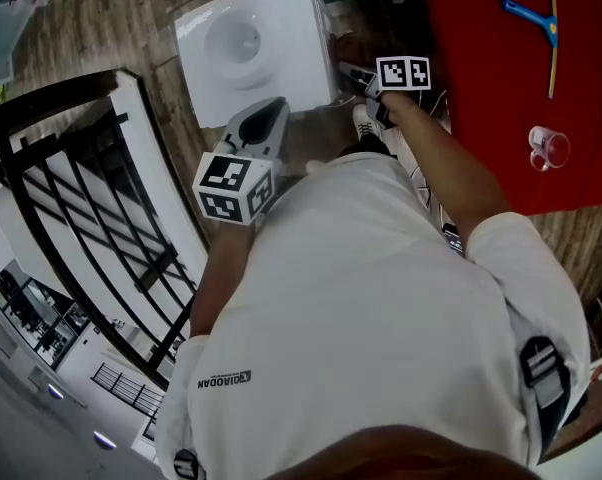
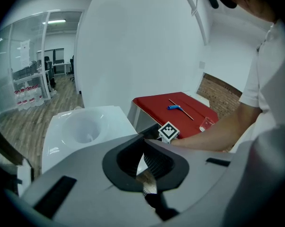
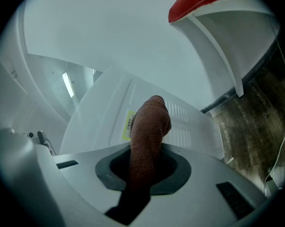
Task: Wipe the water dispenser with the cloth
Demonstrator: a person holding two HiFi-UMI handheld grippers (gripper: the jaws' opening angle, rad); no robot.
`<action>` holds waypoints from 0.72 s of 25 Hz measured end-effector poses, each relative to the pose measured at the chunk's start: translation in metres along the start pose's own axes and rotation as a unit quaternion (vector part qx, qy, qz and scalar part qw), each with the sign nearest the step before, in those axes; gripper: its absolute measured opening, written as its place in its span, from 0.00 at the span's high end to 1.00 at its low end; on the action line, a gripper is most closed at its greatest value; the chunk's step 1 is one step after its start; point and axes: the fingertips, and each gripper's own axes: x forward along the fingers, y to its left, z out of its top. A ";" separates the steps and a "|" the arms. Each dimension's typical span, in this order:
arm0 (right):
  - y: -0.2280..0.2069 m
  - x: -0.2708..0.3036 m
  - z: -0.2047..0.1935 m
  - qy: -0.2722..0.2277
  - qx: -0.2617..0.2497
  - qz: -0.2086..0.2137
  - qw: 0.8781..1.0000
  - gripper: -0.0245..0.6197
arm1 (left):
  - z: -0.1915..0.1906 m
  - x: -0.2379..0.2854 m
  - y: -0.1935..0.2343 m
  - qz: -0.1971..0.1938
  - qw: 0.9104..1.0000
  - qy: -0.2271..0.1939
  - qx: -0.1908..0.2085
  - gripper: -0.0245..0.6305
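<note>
Left gripper view | our left gripper (image 2: pixel 144 145) has its jaws together, nothing between | white water dispenser (image 2: pixel 83 126) beyond, left | marker cube (image 2: pixel 168 132) at our outstretched arm (image 2: pixel 218 132) | red table (image 2: pixel 154 103) holds blue-handled tool (image 2: pixel 174 107), clear cup (image 2: pixel 206 123)

Label (image 3: pixel 128 125) on water dispenser (image 3: pixel 104 122) unreadable, red table (image 1: pixel 481 88) cropped

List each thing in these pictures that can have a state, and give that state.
water dispenser: no bottle, top well open.
right gripper: fingers shut on the cloth.
cloth: bunched, tip by the water dispenser's vented panel.
left gripper: fingers shut, empty.
cup: upright on the red table.
</note>
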 end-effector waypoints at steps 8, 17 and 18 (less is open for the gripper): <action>-0.052 0.028 -0.014 0.019 0.036 -0.060 0.997 0.88 | 0.003 0.005 0.014 0.014 1.000 0.001 -0.017 0.97; -0.111 0.057 -0.033 0.047 0.068 -0.134 0.988 0.88 | -0.009 0.009 0.023 0.032 0.999 0.021 -0.014 0.97; -0.115 0.059 -0.035 0.052 0.068 -0.141 0.986 0.88 | -0.009 0.008 0.023 0.032 0.999 0.022 -0.014 0.97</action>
